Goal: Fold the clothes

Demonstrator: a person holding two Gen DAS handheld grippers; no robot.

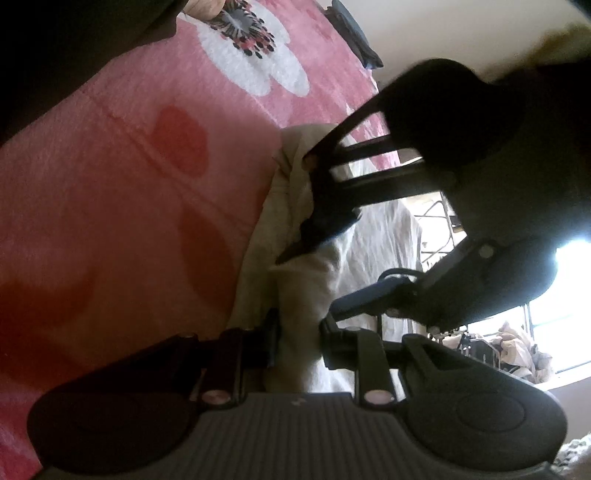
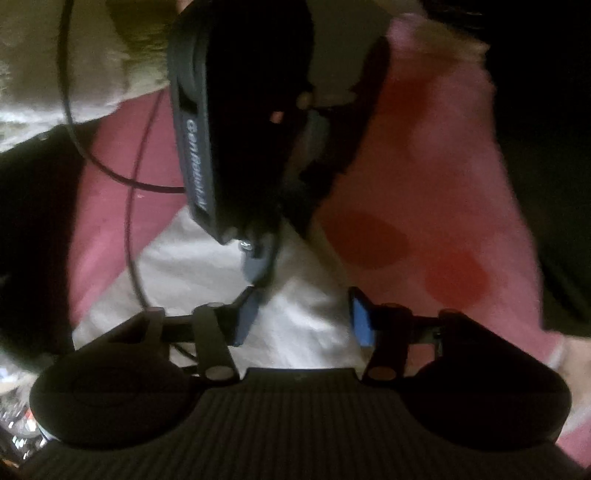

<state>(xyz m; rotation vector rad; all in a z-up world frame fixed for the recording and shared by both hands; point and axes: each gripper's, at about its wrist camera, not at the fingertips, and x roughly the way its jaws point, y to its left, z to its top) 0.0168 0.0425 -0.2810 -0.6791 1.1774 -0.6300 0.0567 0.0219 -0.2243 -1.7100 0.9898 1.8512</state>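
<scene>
**Left wrist view, left to right**
- Pink blanket [image 1: 122, 206]: one. It carries one white flower print [image 1: 255, 48] and several red petal blotches. This is your widest open room, bare from the near corner up to the flower.
- Dark item [image 1: 354, 33]: one, at the blanket's far edge by the wall. It is too blurred to identify.
- Pale garment [image 1: 376, 229]: one, the task's thing. It is bunched and partly lifted. Its left edge lies on the blanket in a loose fold, and the rest rises toward the two tools.
- Left tool [image 1: 299, 332]: one. Both fingers are pressed against a gathered fold of the garment, so it is clamped on the cloth.
- Window [image 1: 569, 317]: one, very bright, at the far right behind the other tool.

**Right wrist view, left to right**
- Black cable [image 2: 68, 110]: two strands, looping over the blanket and onto the garment's left side.
- Right tool [image 2: 303, 317]: one. Its blue pads [image 2: 362, 321] stand well apart, gripping nothing, with the garment spread beneath the gap. The left tool comes in from above, its tip meeting the cloth just ahead of your pads, so room there is tight.
- To the right of the garment's edge you have bare blanket, ending at a dark border.
</scene>
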